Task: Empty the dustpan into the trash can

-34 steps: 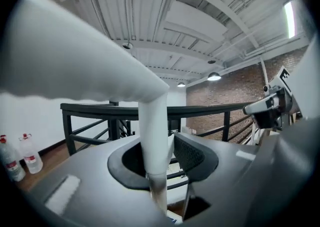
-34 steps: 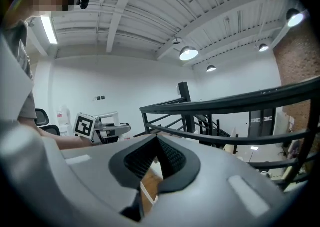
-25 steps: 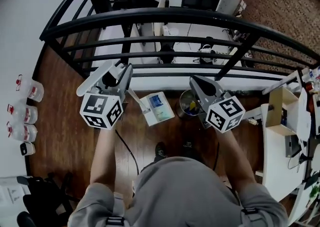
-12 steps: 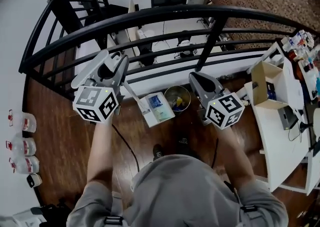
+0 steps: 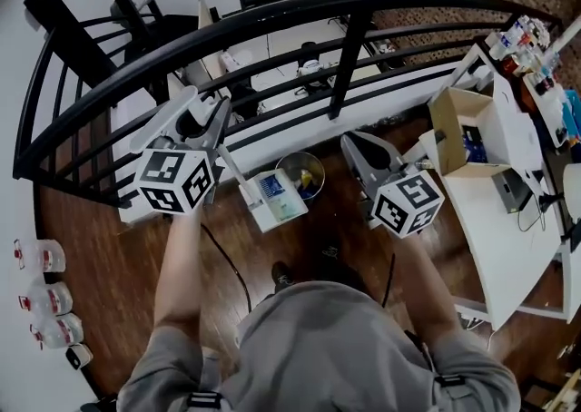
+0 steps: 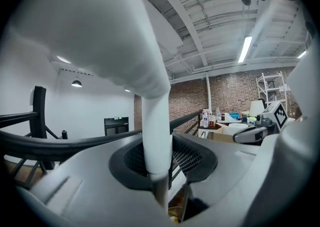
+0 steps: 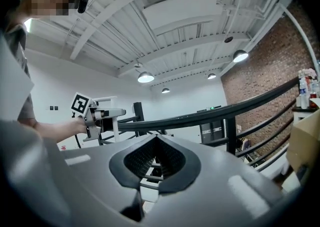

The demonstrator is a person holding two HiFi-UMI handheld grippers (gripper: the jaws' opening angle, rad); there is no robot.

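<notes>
The dustpan [image 5: 275,200] hung above the wooden floor [image 5: 118,247], just beside the trash can [image 5: 301,174]. Its load was too small to make out beyond a blue patch. In the left gripper view the pan was almost wholly hidden behind the jaws. The left gripper [image 6: 159,158] was clamped on the dustpan's white handle [image 6: 156,121], narrowly parted around it. The right gripper [image 7: 154,160] had its jaws together, holding nothing, near the black railing [image 5: 272,15].
</notes>
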